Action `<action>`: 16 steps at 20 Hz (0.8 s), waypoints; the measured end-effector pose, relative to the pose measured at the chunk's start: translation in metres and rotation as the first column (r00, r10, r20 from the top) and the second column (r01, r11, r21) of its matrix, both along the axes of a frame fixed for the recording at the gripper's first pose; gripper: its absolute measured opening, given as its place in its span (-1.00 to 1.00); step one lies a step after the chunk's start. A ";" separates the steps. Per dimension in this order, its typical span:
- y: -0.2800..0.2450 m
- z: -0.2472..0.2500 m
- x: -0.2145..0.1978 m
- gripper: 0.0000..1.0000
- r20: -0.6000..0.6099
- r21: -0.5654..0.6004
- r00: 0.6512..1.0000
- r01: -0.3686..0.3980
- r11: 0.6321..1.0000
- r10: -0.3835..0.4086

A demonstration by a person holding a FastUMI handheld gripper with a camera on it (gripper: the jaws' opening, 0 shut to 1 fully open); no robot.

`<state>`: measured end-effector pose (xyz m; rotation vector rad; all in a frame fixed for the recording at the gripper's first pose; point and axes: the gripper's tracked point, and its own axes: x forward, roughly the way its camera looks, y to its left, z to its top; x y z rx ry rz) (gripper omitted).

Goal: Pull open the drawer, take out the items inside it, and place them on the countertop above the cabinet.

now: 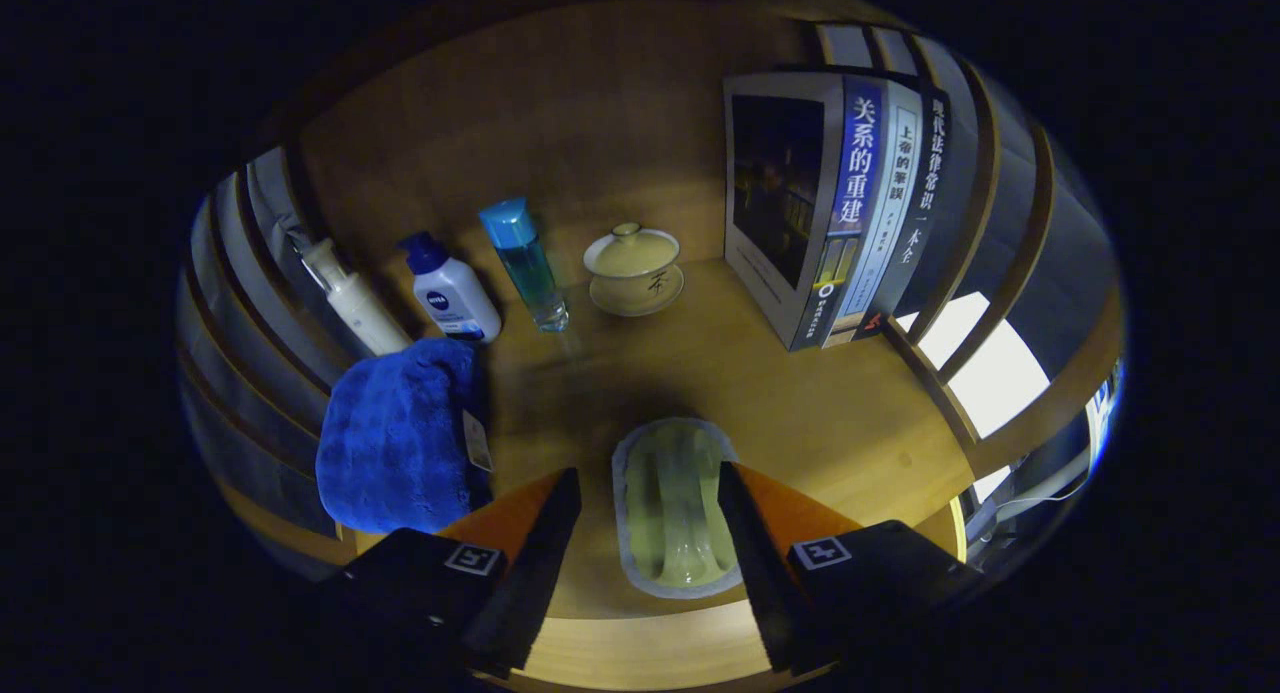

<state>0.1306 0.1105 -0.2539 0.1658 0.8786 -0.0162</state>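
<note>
Our gripper (648, 493) stands open over the worktop (800, 413), holding nothing; a pale packet (672, 508) lies flat between its fingers, and we cannot tell whether they touch it. Left of the fingers lies a blue cloth (400, 438). Beyond them stand three bottles (452, 298), a lidded cup (634, 268) and books (835, 208).

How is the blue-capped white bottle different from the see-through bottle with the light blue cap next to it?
The squat white bottle with a dark blue cap is opaque and broad-shouldered; the slim clear bottle with a light blue cap is see-through, with bluish contents. The white one is shorter and wider, the clear one taller and narrower. Both stand on the wooden countertop, beyond the open gripper, whose fingers flank a pale packet.
</note>
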 end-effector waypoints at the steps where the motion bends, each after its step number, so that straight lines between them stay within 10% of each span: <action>1: -0.001 0.005 -0.002 0.84 0.025 -0.003 1.000 0.009 1.000 -0.008; 16: -0.012 0.065 -0.138 0.97 0.397 -0.028 0.918 0.030 0.999 -0.017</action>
